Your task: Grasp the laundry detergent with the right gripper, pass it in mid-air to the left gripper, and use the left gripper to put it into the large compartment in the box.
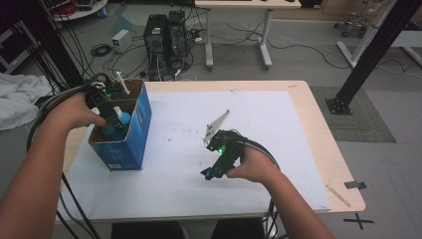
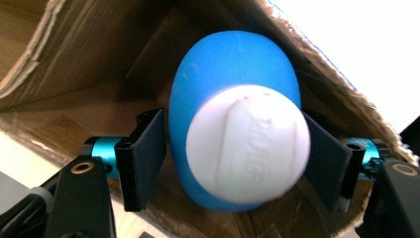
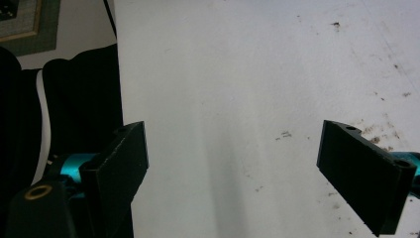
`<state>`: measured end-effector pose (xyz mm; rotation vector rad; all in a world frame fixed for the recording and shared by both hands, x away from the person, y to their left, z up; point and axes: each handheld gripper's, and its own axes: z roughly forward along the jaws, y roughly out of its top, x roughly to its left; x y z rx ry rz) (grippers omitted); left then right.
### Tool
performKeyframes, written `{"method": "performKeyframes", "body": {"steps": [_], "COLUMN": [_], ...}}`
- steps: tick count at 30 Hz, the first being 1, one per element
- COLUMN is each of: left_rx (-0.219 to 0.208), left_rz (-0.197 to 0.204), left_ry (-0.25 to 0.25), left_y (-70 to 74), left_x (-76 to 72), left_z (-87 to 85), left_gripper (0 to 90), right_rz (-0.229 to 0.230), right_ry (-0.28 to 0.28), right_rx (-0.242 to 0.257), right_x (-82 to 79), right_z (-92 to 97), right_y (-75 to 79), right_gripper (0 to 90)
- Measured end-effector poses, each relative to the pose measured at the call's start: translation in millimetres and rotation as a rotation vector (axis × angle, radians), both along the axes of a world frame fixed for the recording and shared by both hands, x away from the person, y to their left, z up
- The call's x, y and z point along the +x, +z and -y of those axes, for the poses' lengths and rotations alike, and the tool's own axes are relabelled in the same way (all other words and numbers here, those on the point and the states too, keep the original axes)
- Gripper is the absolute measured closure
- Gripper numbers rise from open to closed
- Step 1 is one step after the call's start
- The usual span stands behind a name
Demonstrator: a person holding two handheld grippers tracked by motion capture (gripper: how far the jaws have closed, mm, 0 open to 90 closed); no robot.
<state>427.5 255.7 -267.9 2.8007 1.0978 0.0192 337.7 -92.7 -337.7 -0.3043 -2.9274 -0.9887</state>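
Left gripper (image 2: 233,148) down inside the blue cardboard box (image 1: 139,124) at the table's (image 1: 298,99) left edge, jaws just clear of the blue white-capped bottle (image 2: 233,109) between them; right gripper (image 3: 247,163) wide, empty, near the front edge.

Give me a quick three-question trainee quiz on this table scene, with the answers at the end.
1. True or false: the right gripper has its jaws apart over the white table cover, with nothing between them.
2. What sits between the jaws of the left gripper? A) a blue bottle with a white cap B) a metal spoon C) a folded cloth
3. Fill in: the left gripper reaches down into the near compartment of the blue cardboard ____.

Key: 1 true; 2 A; 3 box.
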Motion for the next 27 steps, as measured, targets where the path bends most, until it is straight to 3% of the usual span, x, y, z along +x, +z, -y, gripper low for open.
{"method": "performKeyframes", "body": {"steps": [3, 14, 24, 25, 27], "left_rx": [-0.001, -0.038, -0.022, -0.021, -0.023], "left_rz": [0.0, 0.038, 0.051, 0.067, 0.072], "left_ry": [0.0, -0.009, -0.008, -0.005, -0.01], "left_y": [1.6, 34.4, 54.9, 64.6, 69.0], "left_x": [-0.5, -6.2, -11.9, -14.7, -16.2], "left_z": [-0.3, -8.4, -13.4, -14.4, -14.1], "left_gripper": [30.1, 25.9, 24.8, 24.8, 23.7], "right_rz": [0.0, -0.001, 0.003, 0.003, 0.002], "right_ry": [-0.001, 0.002, 0.003, 0.003, 0.003], "right_rx": [-0.001, 0.003, 0.004, 0.004, 0.003], "right_x": [0.2, 0.1, 0.2, 0.2, 0.5], "right_z": [-0.1, 0.8, -0.4, -0.4, -0.6], "right_y": [0.0, 1.1, 2.9, 2.9, 3.5], "right_gripper": [11.7, 11.7, 11.7, 11.7, 11.7]}}
